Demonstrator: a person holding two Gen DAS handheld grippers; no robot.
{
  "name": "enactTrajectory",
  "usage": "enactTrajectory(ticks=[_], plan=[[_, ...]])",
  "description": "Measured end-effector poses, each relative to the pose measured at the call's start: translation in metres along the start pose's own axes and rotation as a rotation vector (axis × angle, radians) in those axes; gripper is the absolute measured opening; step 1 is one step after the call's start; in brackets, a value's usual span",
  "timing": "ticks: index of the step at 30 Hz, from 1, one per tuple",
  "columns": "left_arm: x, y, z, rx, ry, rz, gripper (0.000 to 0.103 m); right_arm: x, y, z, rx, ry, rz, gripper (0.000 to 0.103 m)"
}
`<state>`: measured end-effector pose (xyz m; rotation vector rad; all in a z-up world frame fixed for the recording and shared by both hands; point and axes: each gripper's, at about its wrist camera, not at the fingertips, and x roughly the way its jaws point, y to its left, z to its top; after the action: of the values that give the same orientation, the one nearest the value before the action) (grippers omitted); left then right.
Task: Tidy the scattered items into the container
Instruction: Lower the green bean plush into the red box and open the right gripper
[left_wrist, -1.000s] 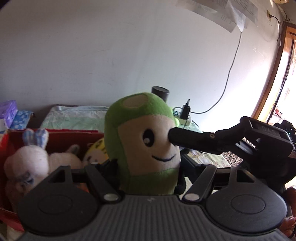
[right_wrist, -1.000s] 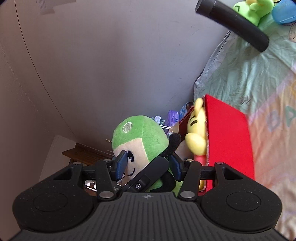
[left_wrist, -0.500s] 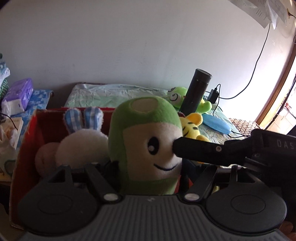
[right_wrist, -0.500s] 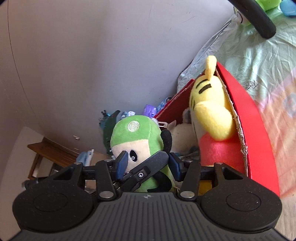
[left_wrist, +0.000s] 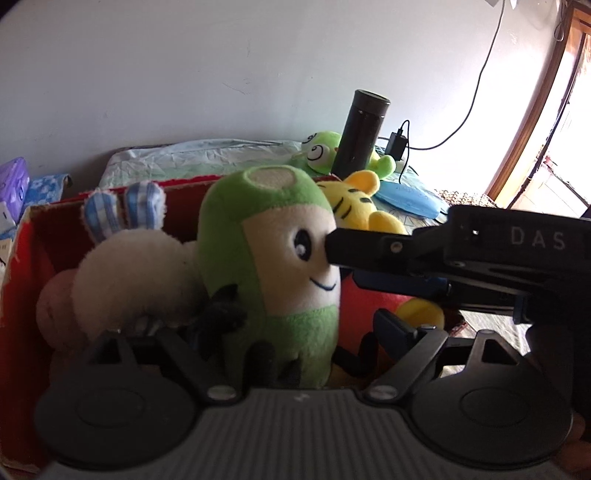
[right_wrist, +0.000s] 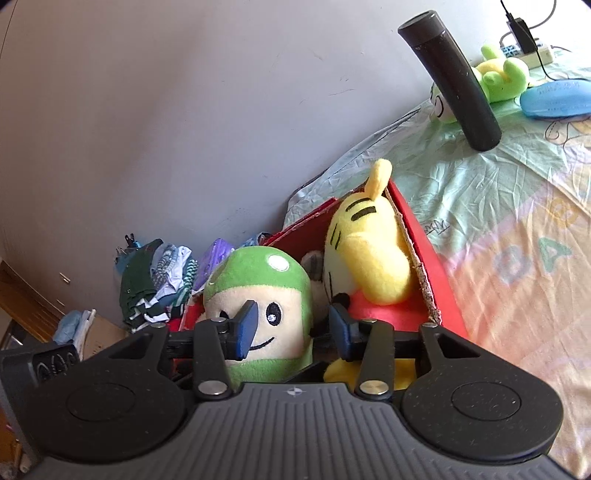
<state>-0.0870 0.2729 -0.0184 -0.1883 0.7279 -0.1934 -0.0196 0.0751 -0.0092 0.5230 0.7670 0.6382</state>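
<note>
The green and cream plush (left_wrist: 273, 266) stands in the red box (left_wrist: 22, 258) between a white bunny plush (left_wrist: 133, 269) and a yellow tiger plush (left_wrist: 354, 210). My left gripper (left_wrist: 295, 354) has its jaws spread wide; the plush sits loose between them. My right gripper (right_wrist: 291, 328) is open, blue pads (right_wrist: 245, 328) on either side of the green plush's (right_wrist: 258, 295) face; one finger (left_wrist: 373, 245) touches the plush's face in the left wrist view. The tiger (right_wrist: 369, 258) leans on the box wall (right_wrist: 436, 266).
On the bed sheet (right_wrist: 517, 206) stand a black bottle (right_wrist: 454, 74), a green frog plush (right_wrist: 495, 74) and a blue case (right_wrist: 554, 98). A charger and cable (left_wrist: 397, 142) sit by the wall. Folded clothes (right_wrist: 155, 277) lie left of the box.
Both grippers carried the green plush down into the red box. The left jaws, shut on the plush before, have spread. The right jaws have opened too.
</note>
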Motion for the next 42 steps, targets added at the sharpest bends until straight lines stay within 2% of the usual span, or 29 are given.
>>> enactTrajectory(ticks=[5, 9, 15, 16, 17, 19, 24, 26, 28, 31, 34, 36, 39, 42], plan=[[-0.03, 0.008, -0.006, 0.005, -0.028, 0.042, 0.096, -0.005, 0.007, -0.001, -0.114, -0.022, -0.122, 0.048], [-0.048, 0.018, -0.007, -0.025, -0.016, 0.134, 0.1, -0.01, 0.01, -0.004, -0.171, -0.011, -0.187, 0.048], [-0.069, 0.034, 0.01, -0.114, 0.013, 0.362, 0.102, -0.016, 0.038, -0.011, -0.359, 0.018, -0.377, 0.055], [-0.072, 0.034, 0.015, -0.111, 0.022, 0.399, 0.102, -0.016, 0.044, -0.011, -0.389, 0.02, -0.397, 0.061], [-0.075, 0.034, 0.019, -0.105, 0.027, 0.434, 0.102, -0.017, 0.049, -0.011, -0.409, 0.02, -0.41, 0.066], [-0.082, 0.034, 0.025, -0.106, 0.023, 0.493, 0.102, -0.016, 0.057, -0.009, -0.426, 0.023, -0.423, 0.071], [-0.097, 0.034, 0.035, -0.146, 0.019, 0.607, 0.102, -0.012, 0.075, -0.003, -0.428, 0.056, -0.46, 0.076], [-0.1, 0.035, 0.037, -0.154, 0.024, 0.656, 0.102, -0.009, 0.082, -0.005, -0.443, 0.071, -0.492, 0.082], [-0.102, 0.038, 0.037, -0.173, 0.047, 0.655, 0.102, -0.006, 0.088, -0.008, -0.467, 0.082, -0.536, 0.087], [-0.104, 0.041, 0.033, -0.205, 0.087, 0.608, 0.102, -0.002, 0.094, -0.012, -0.492, 0.11, -0.58, 0.087], [-0.102, 0.041, 0.029, -0.228, 0.139, 0.572, 0.102, -0.001, 0.096, -0.014, -0.48, 0.154, -0.578, 0.087], [-0.1, 0.041, 0.026, -0.236, 0.16, 0.559, 0.102, -0.004, 0.094, -0.018, -0.46, 0.145, -0.569, 0.087], [-0.099, 0.039, 0.022, -0.237, 0.17, 0.575, 0.102, -0.005, 0.091, -0.024, -0.445, 0.119, -0.599, 0.087], [-0.095, 0.037, 0.02, -0.234, 0.196, 0.568, 0.102, -0.004, 0.087, -0.025, -0.416, 0.137, -0.602, 0.087]])
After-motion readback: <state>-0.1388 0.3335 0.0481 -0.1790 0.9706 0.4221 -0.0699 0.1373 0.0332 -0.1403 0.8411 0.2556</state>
